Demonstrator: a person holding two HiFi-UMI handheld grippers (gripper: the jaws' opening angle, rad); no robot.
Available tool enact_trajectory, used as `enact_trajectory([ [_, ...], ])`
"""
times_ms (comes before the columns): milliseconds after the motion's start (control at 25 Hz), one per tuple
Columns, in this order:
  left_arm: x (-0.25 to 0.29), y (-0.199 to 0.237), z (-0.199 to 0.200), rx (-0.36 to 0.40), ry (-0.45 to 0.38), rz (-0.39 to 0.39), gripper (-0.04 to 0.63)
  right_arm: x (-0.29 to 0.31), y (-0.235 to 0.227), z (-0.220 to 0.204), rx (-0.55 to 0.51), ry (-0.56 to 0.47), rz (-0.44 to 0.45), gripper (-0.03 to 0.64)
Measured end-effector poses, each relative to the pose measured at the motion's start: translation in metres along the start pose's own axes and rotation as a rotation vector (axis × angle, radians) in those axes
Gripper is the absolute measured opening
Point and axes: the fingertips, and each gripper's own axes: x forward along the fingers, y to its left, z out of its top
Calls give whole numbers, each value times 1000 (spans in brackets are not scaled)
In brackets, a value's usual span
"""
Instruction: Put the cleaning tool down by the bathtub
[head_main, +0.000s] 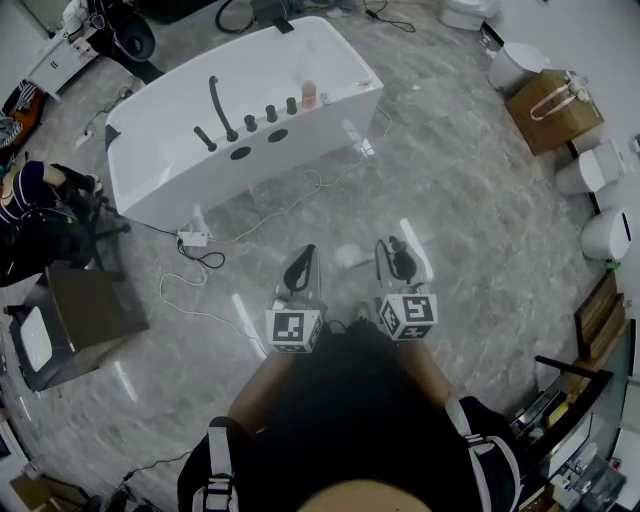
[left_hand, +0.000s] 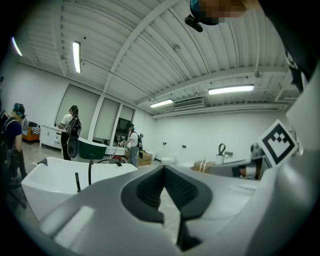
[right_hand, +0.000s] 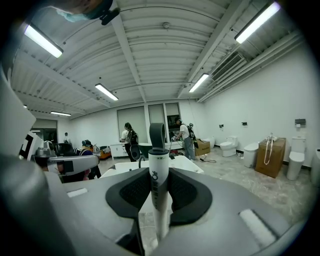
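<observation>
Right gripper (right_hand: 156, 170): jaws clamped on the white handle of the cleaning tool (right_hand: 157, 195), which stands upright between the pads, its dark loop on top. Left gripper (left_hand: 163, 171): jaw tips together, nothing between them. The tool is off the floor (head_main: 450, 180), well apart from the white bathtub (head_main: 160, 195), which lies at the holder's eleven o'clock.

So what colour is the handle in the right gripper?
White handle, dark loop; right gripper view.
</observation>
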Motion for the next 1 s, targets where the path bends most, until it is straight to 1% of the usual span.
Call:
enact_trajectory([
  [160,-7,14,3,3,-11,-28,8,2,13,-1,0,-4,-29,100],
  [320,-11,27,-1,5,-5,-56,8,5,22,-1,-1,-11,-60,100],
  [560,-11,39,-1,-18,1,-59,8,6,26,-1,-1,-8,-81,100],
  [1000,22,48,0,-23,0,-57,8,39,10,8,-4,-22,-95,100],
])
